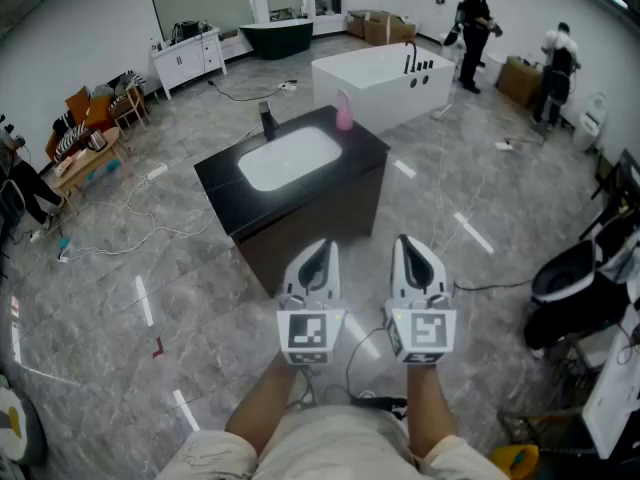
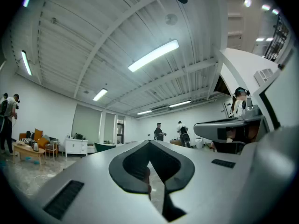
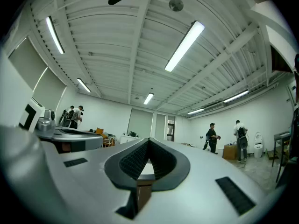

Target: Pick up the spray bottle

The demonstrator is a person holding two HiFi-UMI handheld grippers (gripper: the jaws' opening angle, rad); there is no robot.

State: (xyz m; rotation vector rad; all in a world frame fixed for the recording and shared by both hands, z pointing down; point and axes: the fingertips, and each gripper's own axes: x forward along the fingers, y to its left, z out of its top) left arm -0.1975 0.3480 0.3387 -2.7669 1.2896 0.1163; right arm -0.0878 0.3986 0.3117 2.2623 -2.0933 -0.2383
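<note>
Head view: the left gripper (image 1: 319, 252) and the right gripper (image 1: 413, 248) are held side by side, close together but not touching, both pointing forward and about level. Each marker cube (image 1: 309, 331) faces up, nearest the person, with a bare forearm (image 1: 272, 400) behind it. In the left gripper view the jaws stand together, meeting at the tip with only a thin slit below, and nothing is between them. The right gripper view shows the same: its jaws are closed and hold nothing.

Just ahead of both grippers, and lower, stands a black vanity counter (image 1: 222, 182) with a white sink basin (image 1: 290, 156) set into its top. A black faucet (image 1: 268, 121) rises at the far rim of the basin, ahead and slightly left of the left gripper. The pink spray bottle (image 1: 344, 111) stands upright on the counter's far edge, right of the faucet and well apart from both grippers, roughly in line with the gap between them.

Beyond the counter sits a white bathtub (image 1: 375, 76). Farther out, ahead and to the right, two people (image 1: 474, 34) stand near cardboard boxes (image 1: 520, 78). Cables (image 1: 130, 238) trail over the grey floor (image 1: 90, 308) to the left.
</note>
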